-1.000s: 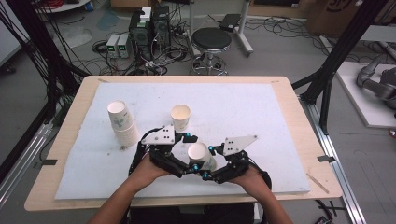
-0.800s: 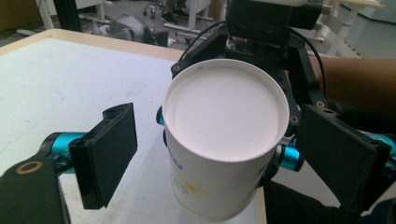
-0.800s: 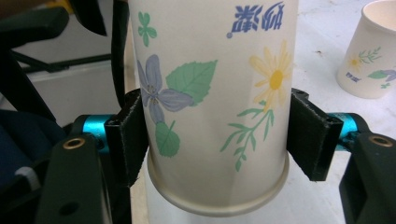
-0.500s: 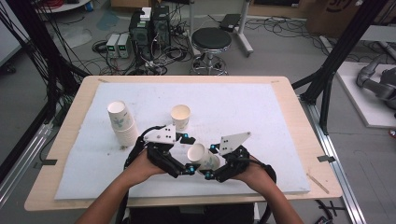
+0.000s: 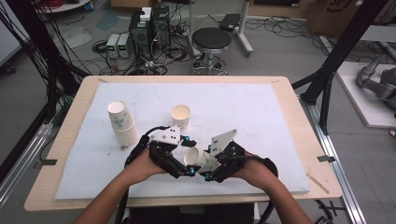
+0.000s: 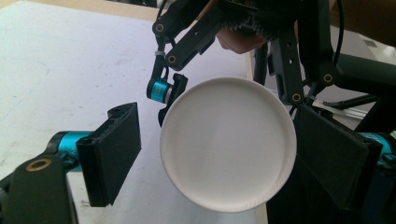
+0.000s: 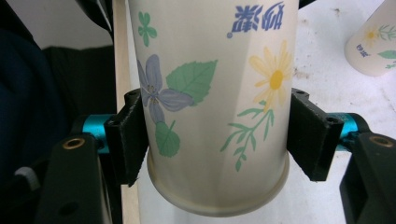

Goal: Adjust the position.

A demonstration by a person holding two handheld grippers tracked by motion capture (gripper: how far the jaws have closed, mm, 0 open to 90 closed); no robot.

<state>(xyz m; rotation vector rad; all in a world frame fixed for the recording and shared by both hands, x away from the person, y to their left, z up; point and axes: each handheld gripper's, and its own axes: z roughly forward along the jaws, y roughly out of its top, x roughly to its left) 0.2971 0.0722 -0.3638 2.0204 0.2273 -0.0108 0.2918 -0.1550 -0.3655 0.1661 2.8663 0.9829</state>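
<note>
Flowered paper cup [image 7: 210, 93] is gripped by right tongs [image 7: 212, 140]; left tongs [image 6: 224, 158] gape around its base.

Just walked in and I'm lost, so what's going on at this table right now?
A person is working at a table with a handheld tool in each hand. The right tool is shut on a flowered paper cup, held tilted near the table's front edge. The left tool is open, its jaws on either side of that cup's base but not clamped. Farther back on the white mat stand a stack of cups and a single cup.
</note>
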